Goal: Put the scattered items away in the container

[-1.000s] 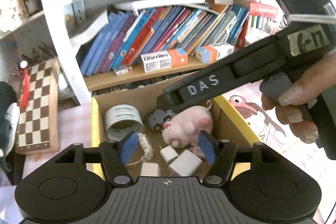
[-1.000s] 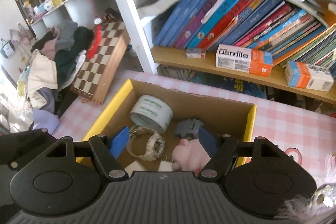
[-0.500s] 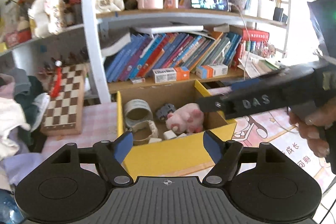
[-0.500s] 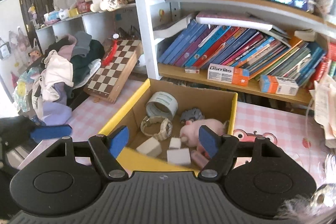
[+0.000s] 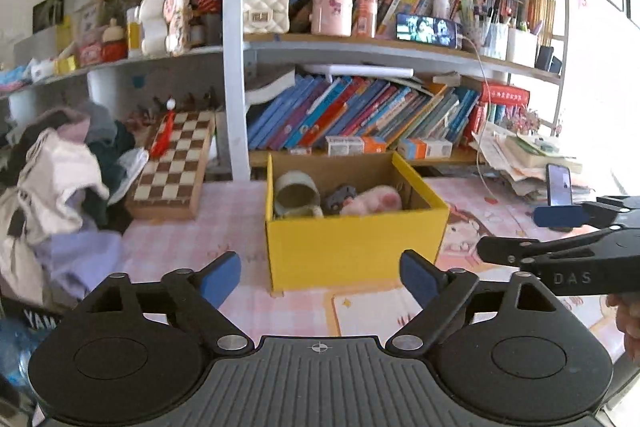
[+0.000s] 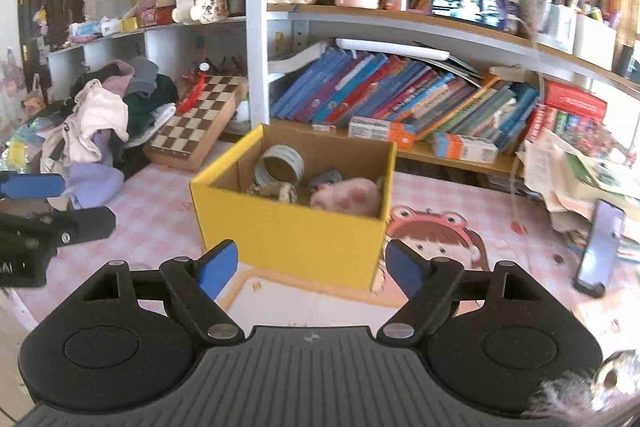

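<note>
So right now both your grippers are hanging out on the near side of the yellow box (image 5: 354, 247), with nothing in either one. Your left gripper (image 5: 320, 277) has its blue pads spread wide and the jaws are opening further, and all you see between them is the box's yellow front wall and the pink checked table (image 5: 224, 223). Same deal with your right gripper (image 6: 311, 267): jaws opening, nothing pinched, the box corner sitting in the gap but well beyond the tips. In the left wrist view you can also catch the right gripper poking in from the right edge, a bit of your hand (image 5: 630, 323) on it. The box itself sits on the table in front of the bookshelf (image 6: 256, 27), and the bits you're tidying are inside it: a roll of tape (image 6: 280, 167) lying on its side toward the back left, a wristwatch (image 6: 274, 190) just in front of it, a small dark grey toy (image 6: 326, 179) in the middle, and a pink plush toy (image 6: 348, 198) against the right wall. From the left wrist view the watch is mostly hidden by the front wall, so can't tell much more there. Around the box you've got a chessboard (image 5: 176, 163) leaning at the foot of the shelf on the left, a heap of clothes (image 5: 60, 187) further left, and a phone (image 6: 602, 247) propped upright on the right side of the table near a stack of papers (image 6: 576, 167).
</note>
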Available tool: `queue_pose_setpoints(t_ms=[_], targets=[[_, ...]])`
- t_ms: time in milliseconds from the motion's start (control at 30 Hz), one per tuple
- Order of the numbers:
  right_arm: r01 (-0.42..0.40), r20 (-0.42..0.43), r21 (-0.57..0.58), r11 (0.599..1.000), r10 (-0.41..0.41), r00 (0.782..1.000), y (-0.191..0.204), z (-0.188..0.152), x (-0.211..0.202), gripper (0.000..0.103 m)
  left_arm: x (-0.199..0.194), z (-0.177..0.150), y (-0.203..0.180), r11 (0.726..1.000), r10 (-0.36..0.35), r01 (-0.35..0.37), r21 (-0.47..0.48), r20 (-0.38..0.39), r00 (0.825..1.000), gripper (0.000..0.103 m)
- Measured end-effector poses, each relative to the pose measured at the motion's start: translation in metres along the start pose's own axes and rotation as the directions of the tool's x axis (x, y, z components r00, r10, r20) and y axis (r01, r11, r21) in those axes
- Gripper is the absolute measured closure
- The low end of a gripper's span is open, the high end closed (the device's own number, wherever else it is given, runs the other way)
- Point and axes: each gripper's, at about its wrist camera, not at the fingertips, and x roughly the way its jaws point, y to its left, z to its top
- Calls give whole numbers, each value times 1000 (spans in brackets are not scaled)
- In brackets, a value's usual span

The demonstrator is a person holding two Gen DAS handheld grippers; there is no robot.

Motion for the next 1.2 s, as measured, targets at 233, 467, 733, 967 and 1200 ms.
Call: queue_pose_setpoints(t_ms=[233,467,733,967,1200], targets=[[83,14,5,997,-83,996,11,-40,-25,15,-8,-27,-14,1000,21,-21,-4,-24,999,5],[133,10,-2,991,-133,991,18,-75,-38,4,-21,-51,-27,996,85,-85,14,-9,996,1],[136,-62,48,990,-133,989,16,-99,-36,1,-22,-75,-36,996,89,-87,35,-67,994,0],[124,-68,19,992,-122,990,22,-103,-36,0,-24,-79,-33,993,120,-120,-2,-68,990,0],[114,-75,7,993,-113,991,24,-106,-38,0,-25,-83,-33,994,111,-112,-14,-85,990,0]])
